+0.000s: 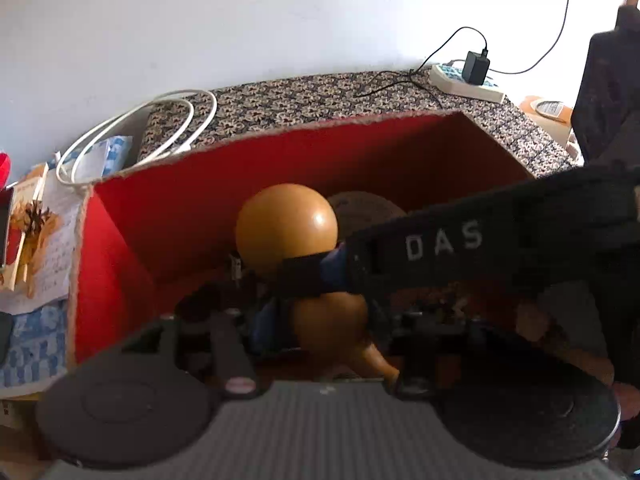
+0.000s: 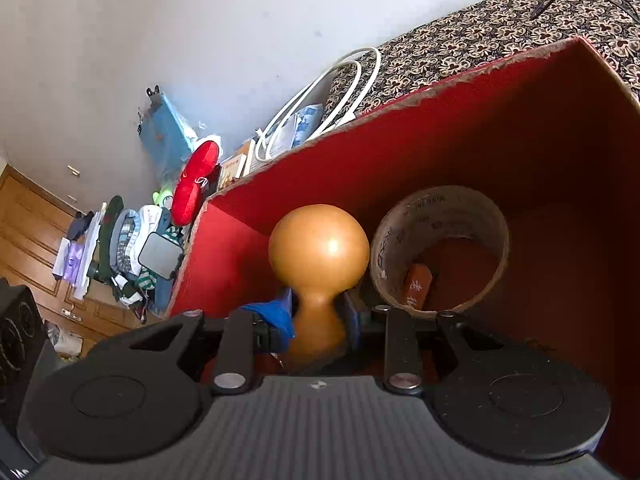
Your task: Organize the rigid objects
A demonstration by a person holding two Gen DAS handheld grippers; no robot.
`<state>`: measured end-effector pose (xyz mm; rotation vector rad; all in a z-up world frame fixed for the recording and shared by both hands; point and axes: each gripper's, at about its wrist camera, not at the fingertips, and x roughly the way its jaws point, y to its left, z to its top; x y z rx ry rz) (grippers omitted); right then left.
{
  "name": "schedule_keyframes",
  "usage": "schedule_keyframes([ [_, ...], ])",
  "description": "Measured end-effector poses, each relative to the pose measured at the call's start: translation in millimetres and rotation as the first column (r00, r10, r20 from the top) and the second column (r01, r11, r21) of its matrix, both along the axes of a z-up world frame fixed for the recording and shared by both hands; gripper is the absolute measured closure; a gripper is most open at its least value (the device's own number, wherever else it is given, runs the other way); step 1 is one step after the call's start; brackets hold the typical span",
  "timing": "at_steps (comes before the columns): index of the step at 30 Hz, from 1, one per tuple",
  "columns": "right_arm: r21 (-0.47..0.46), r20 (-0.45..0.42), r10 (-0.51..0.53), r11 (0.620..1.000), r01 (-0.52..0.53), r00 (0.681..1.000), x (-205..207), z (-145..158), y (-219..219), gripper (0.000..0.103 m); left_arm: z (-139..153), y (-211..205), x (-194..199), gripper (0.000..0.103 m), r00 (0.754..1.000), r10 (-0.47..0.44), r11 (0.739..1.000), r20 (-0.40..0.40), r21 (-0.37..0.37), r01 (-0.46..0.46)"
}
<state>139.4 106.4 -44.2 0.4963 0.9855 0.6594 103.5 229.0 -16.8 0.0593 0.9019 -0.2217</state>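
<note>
Red cardboard forms the box (image 2: 500, 128), its torn top edge running from 9 o'clock up to 1 o'clock in the right wrist view. At 9 o'clock outside that wall lies a heap of clothes (image 2: 128, 248) with a red plush piece (image 2: 196, 180) on top, so there is little free space on that side. White cable (image 2: 320, 108) loops just past the rim at 11 o'clock, on the patterned cloth (image 2: 500, 28).

Inside the box, near the left wall, the brown gourd (image 2: 318, 252) has its big bulb pointing away from the camera. The right gripper (image 2: 320, 316) is clamped on the gourd's narrow waist, a blue-padded finger (image 2: 280, 312) pressed to its side. Just right of the bulb, at 2 o'clock, stands a cardboard tube ring (image 2: 440, 248), touching or nearly touching it, with a small orange block (image 2: 418, 284) inside. Beyond the ring, the red floor at 3 o'clock lies bare up to the right wall.

From the left wrist view, the right tool's black arm (image 1: 480, 240), marked DAS, crosses in from 3 o'clock and pinches the gourd (image 1: 286, 228) at the centre. The left gripper (image 1: 316, 312) sits low behind the gourd's smaller bulb; its fingers are blurred and hidden, so whether they are parted or closed cannot be told. A power strip (image 1: 466, 80) sits at 1 o'clock on the cloth, well apart from the box.
</note>
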Motion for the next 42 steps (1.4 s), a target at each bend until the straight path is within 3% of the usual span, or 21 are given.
schedule_keyframes([
  [8, -0.014, 0.014, -0.001, 1.0, 0.001, 1.0, -1.0, 0.4, 0.9, 0.091, -1.5, 12.2, 5.0, 0.052, 0.998, 0.049, 0.994, -0.03, -0.095, -0.052],
  [13, -0.002, 0.016, -0.018, 1.0, 0.018, 1.0, -1.3, 0.4, -0.3, 0.091, -2.1, 14.0, 4.7, 0.051, 0.997, 0.066, 0.992, -0.031, -0.104, -0.069],
  [31, 0.007, 0.033, -0.012, 1.0, 0.011, 0.999, -2.3, 0.8, 0.5, 0.09, -1.7, 6.1, 2.9, 0.05, 0.984, 0.179, 0.984, -0.008, 0.013, -0.179],
  [36, 0.011, 0.032, -0.012, 1.0, 0.012, 0.999, -3.6, 2.7, -2.0, 0.09, 2.1, 6.6, 2.8, 0.049, 0.969, 0.247, 0.968, -0.027, 0.056, -0.245],
  [42, 0.02, 0.084, -0.01, 1.0, 0.008, 0.996, -13.4, 11.0, -13.8, 0.09, 17.7, 4.8, -10.5, 0.047, 0.951, 0.31, 0.947, 0.008, 0.091, -0.309],
])
